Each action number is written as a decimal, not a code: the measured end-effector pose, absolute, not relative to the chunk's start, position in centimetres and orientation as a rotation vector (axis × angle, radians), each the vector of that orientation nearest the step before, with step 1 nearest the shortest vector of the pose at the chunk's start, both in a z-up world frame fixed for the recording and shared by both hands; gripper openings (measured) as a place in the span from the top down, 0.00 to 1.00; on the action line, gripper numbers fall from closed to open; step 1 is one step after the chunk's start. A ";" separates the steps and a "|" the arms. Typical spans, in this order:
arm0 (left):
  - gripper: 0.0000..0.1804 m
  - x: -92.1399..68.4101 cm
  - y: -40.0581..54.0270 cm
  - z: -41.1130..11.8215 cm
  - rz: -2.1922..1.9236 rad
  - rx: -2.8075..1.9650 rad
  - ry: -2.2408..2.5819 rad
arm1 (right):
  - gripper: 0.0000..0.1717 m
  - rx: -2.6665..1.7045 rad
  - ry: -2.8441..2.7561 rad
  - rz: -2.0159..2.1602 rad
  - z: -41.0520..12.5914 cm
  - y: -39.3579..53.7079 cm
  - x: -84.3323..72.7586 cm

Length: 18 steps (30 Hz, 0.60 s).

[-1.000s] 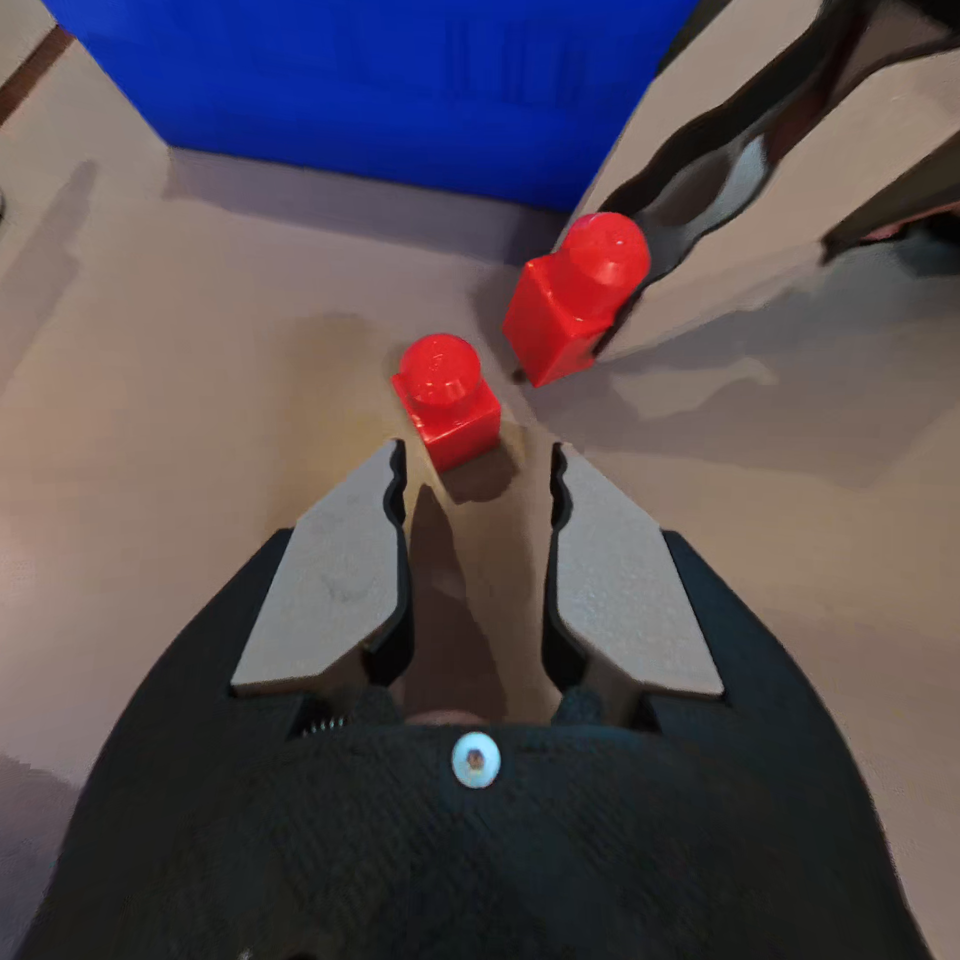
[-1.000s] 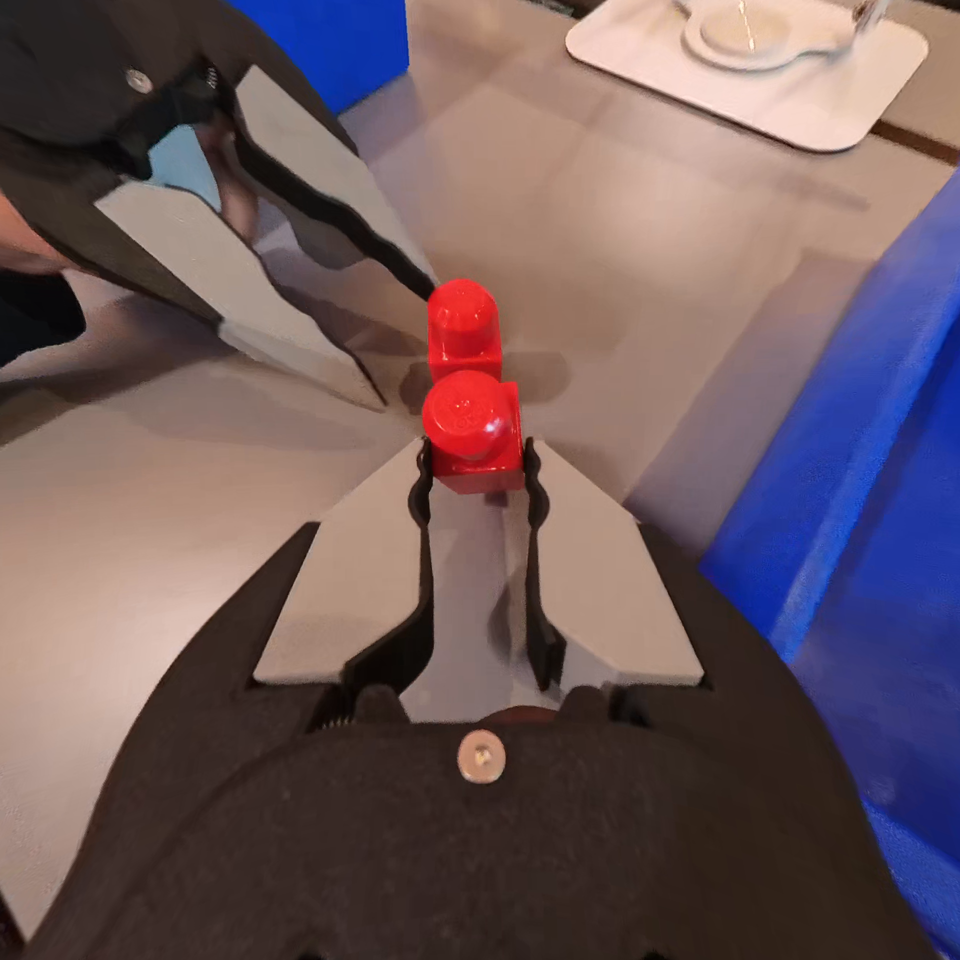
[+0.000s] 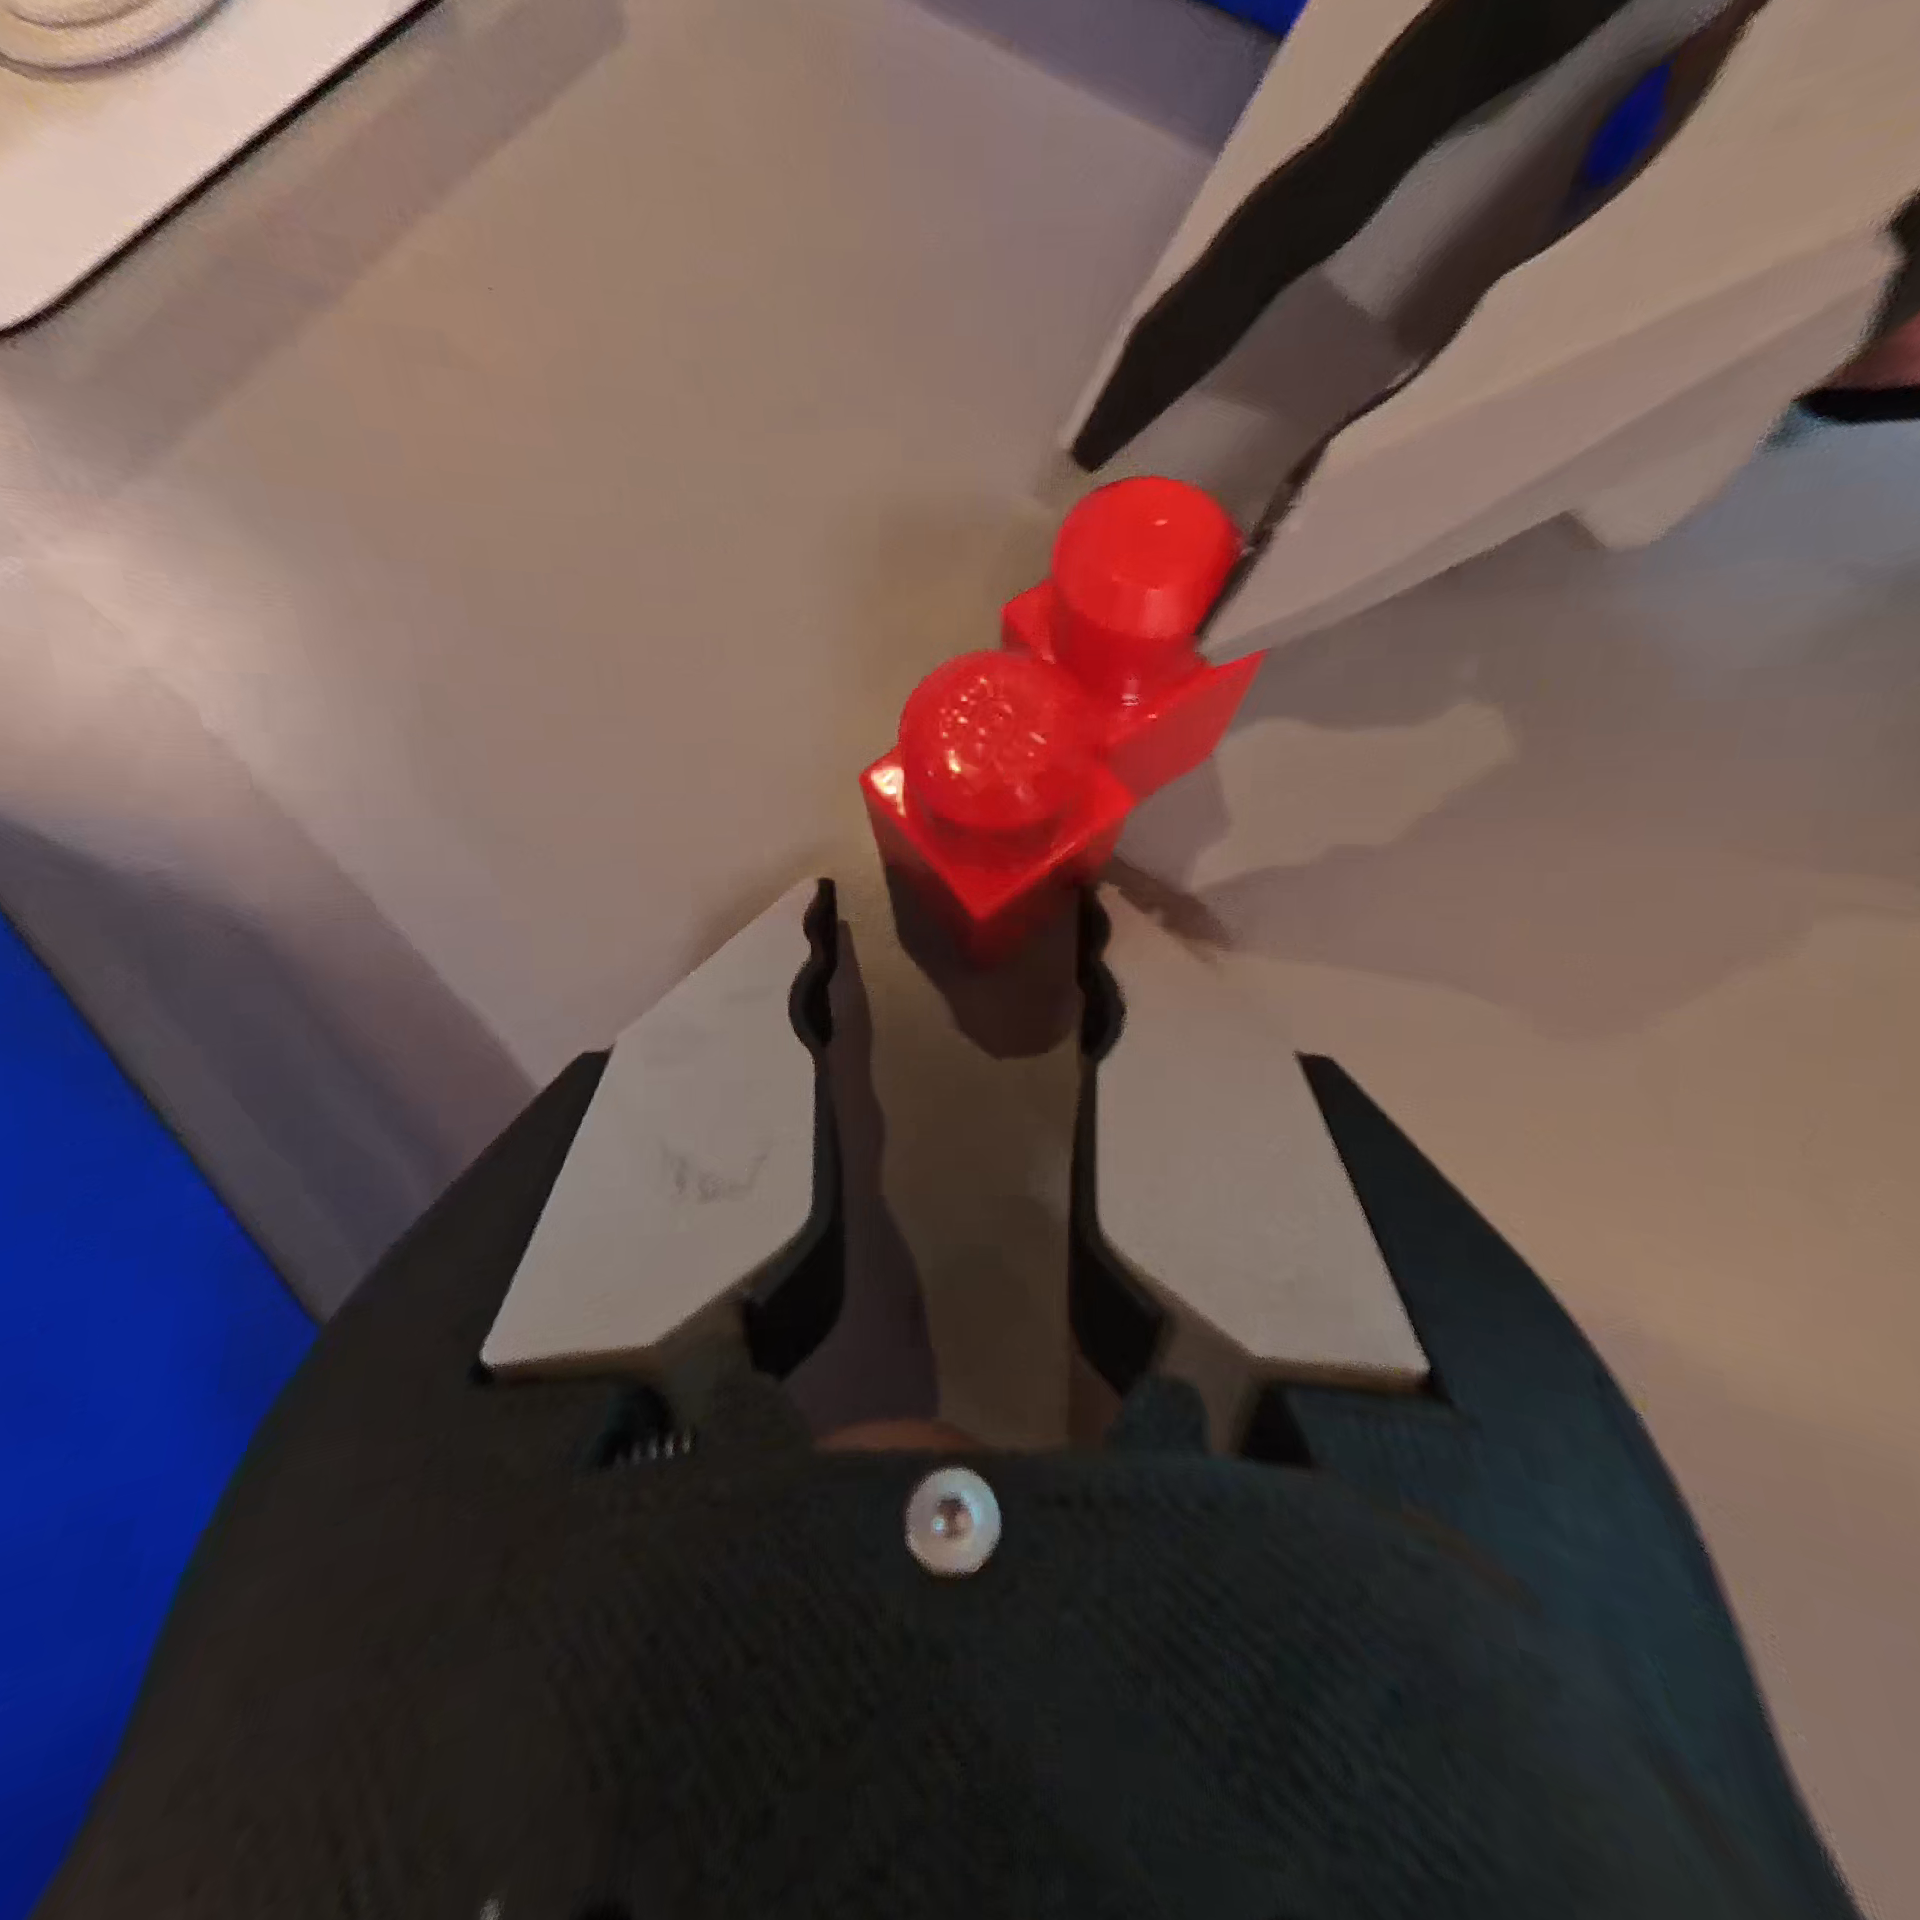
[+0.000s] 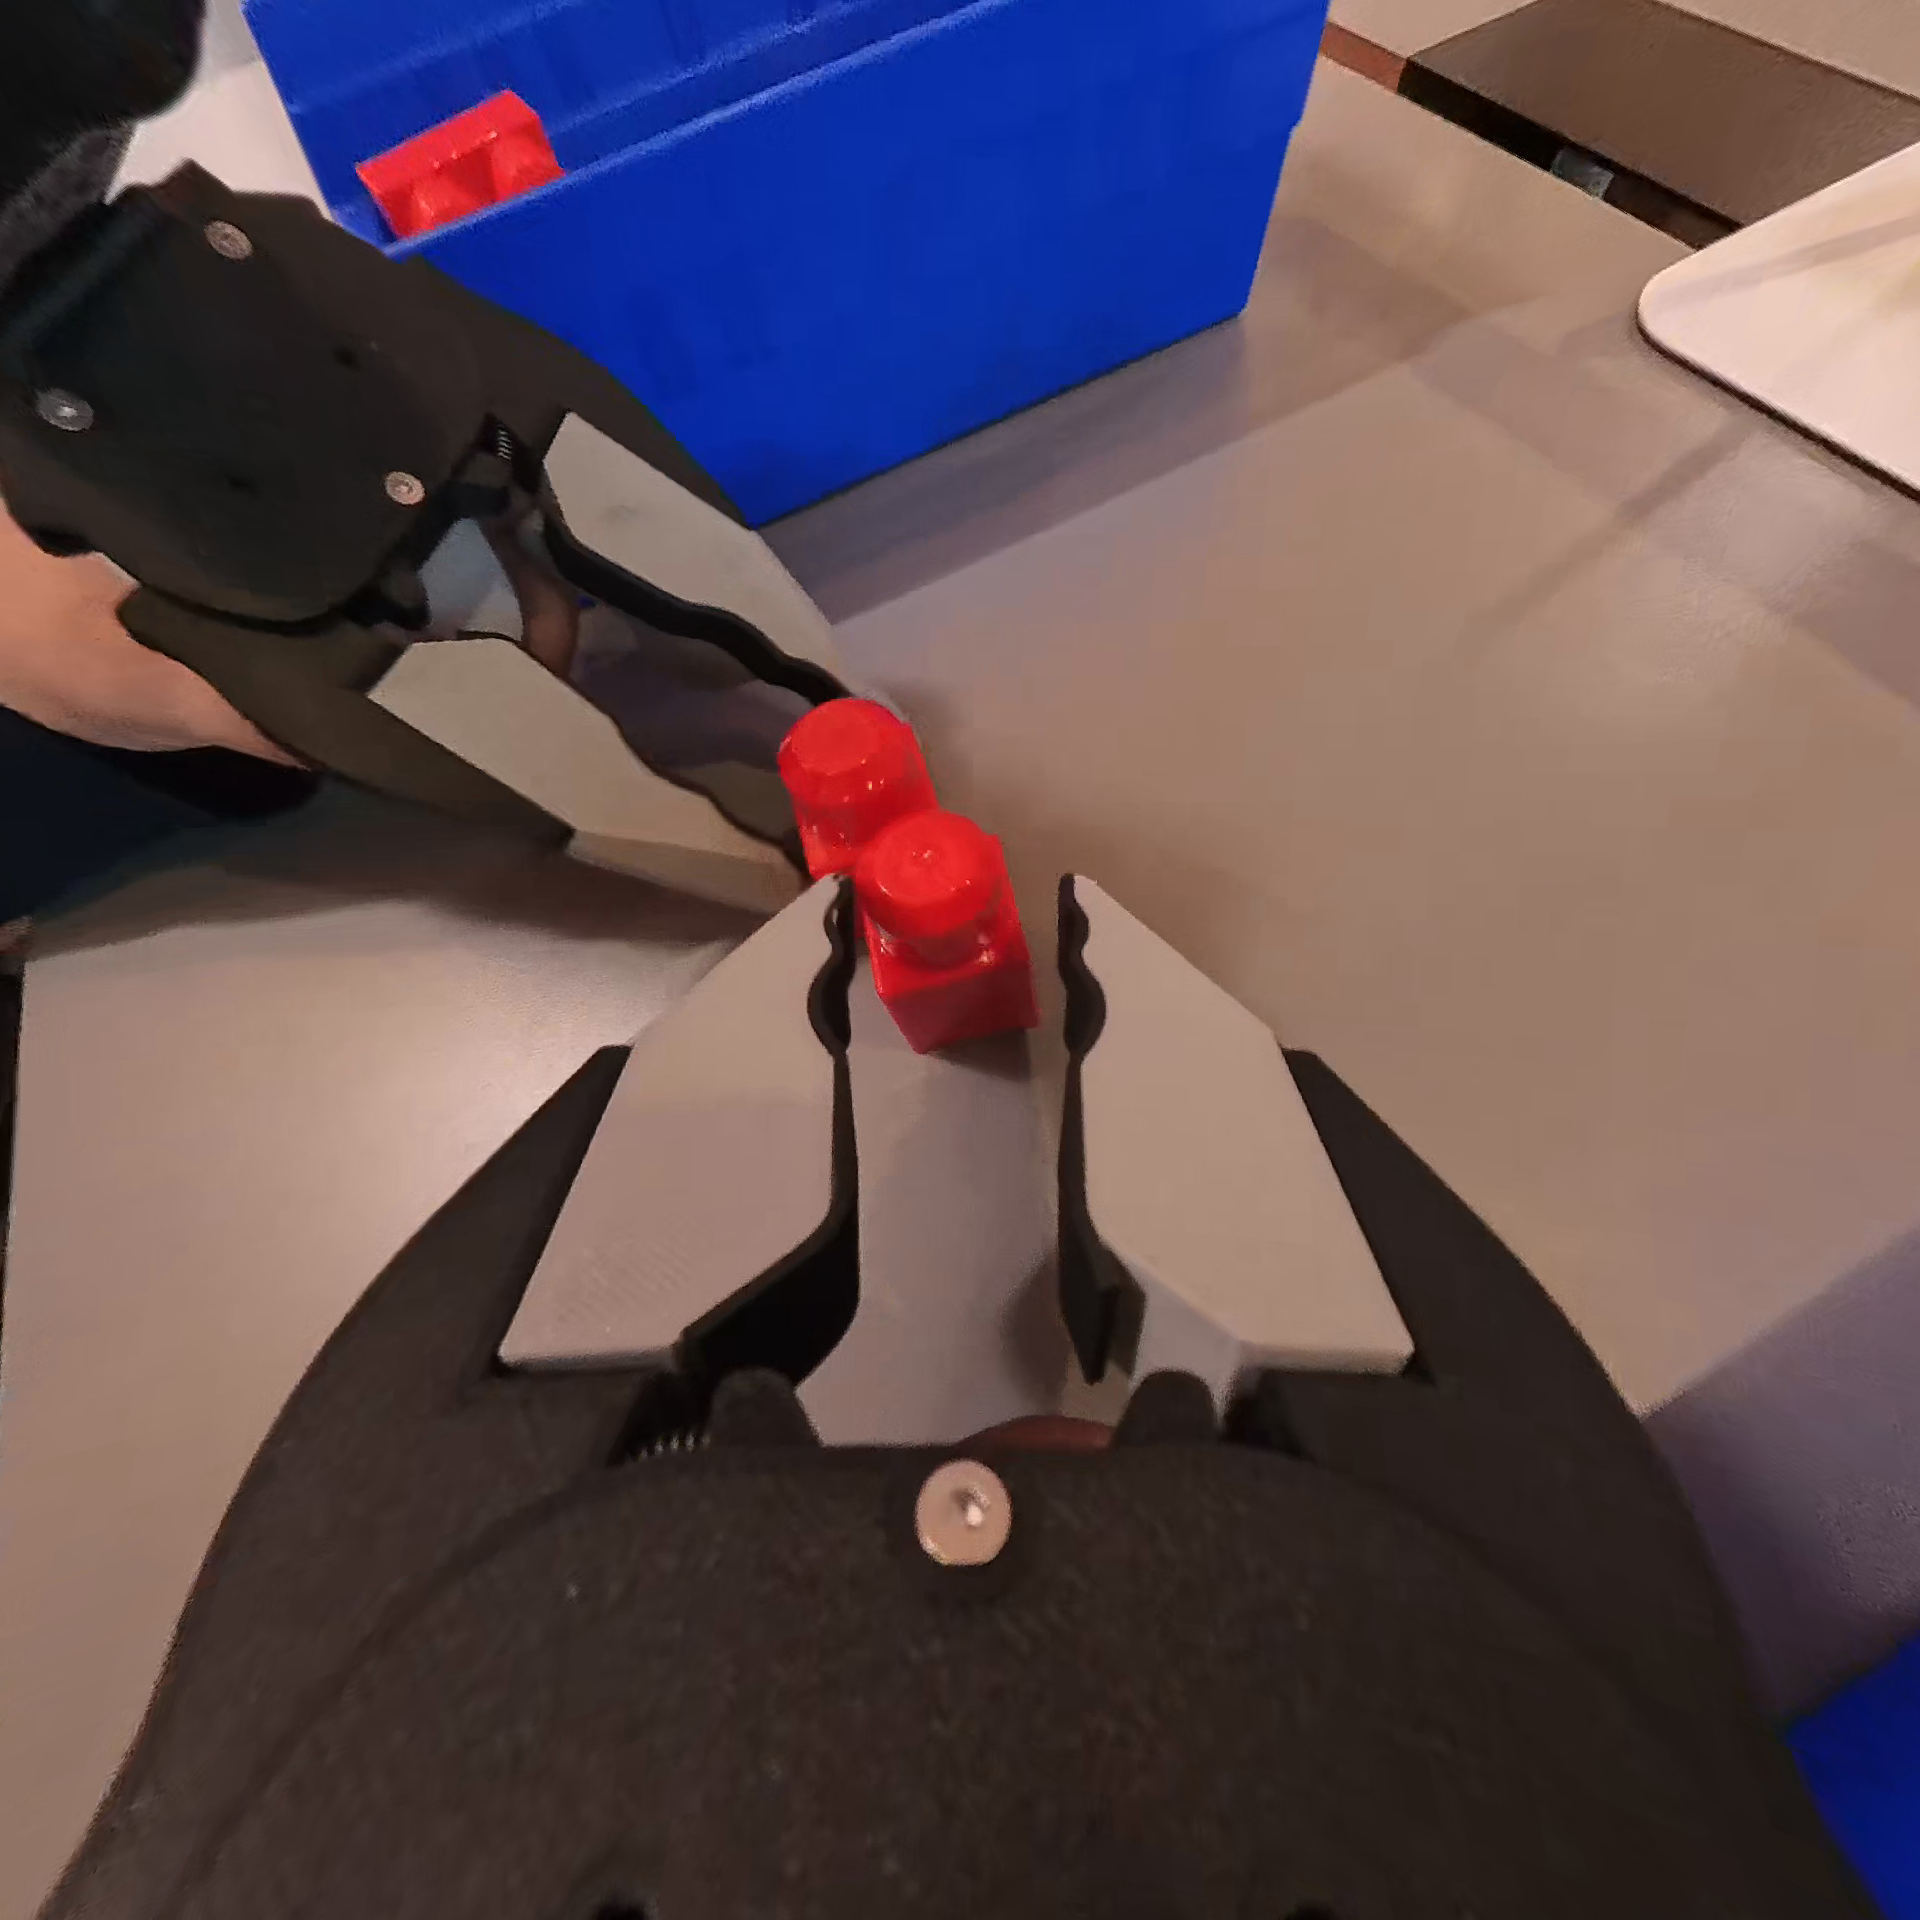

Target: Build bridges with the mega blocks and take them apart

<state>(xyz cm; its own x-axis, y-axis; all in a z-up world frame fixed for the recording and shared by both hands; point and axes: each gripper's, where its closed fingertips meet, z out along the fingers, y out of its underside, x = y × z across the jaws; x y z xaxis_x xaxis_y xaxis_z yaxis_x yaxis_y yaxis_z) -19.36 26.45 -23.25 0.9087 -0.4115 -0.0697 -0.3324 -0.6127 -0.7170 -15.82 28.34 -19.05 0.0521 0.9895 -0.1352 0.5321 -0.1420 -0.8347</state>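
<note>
Two small red one-stud blocks stand side by side on the grey table, touching. In the left wrist view the near block [image 3: 987, 821] stands at the tips of my left gripper [image 3: 956, 904]. The right pad is at its side and a gap shows at the left pad, so the gripper is open. In the right wrist view the other block [image 4: 951, 956] stands between the tips of my right gripper [image 4: 951, 888]. A clear gap shows at the right pad, so this gripper is open too. The left gripper's fingers [image 4: 665, 831] flank the far block [image 4: 842, 769].
A blue bin [image 4: 831, 312] stands behind the blocks with another red block [image 4: 457, 177] inside. A white tray [image 4: 1818, 312] lies at the right, and also shows in the left wrist view [image 3: 156, 156]. A hand [image 4: 94, 665] holds the left gripper. Tip to tip, the grippers are about 6 centimetres apart.
My right gripper has set its red block down beside the other one and its pads have come off it. My left gripper has moved up around its block and narrowed.
</note>
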 end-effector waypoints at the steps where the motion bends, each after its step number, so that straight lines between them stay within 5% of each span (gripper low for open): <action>1: 0.75 -19.8 26.8 -23.5 -0.089 -2.288 0.521 | 0.79 -1.745 -1.530 0.987 -19.3 28.4 -15.7; 18: 0.69 -17.4 24.5 -22.5 -0.273 -2.264 0.532 | 0.79 -1.587 -1.540 0.941 -18.3 27.9 -16.7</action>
<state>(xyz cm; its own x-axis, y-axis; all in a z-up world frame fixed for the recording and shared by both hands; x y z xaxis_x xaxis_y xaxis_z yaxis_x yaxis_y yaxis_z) -17.41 24.53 -22.48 0.8894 -0.4563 0.0278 -0.2892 -0.6088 -0.7388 -16.72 27.92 -18.28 0.0188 0.9997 -0.0180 0.4727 -0.0247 -0.8809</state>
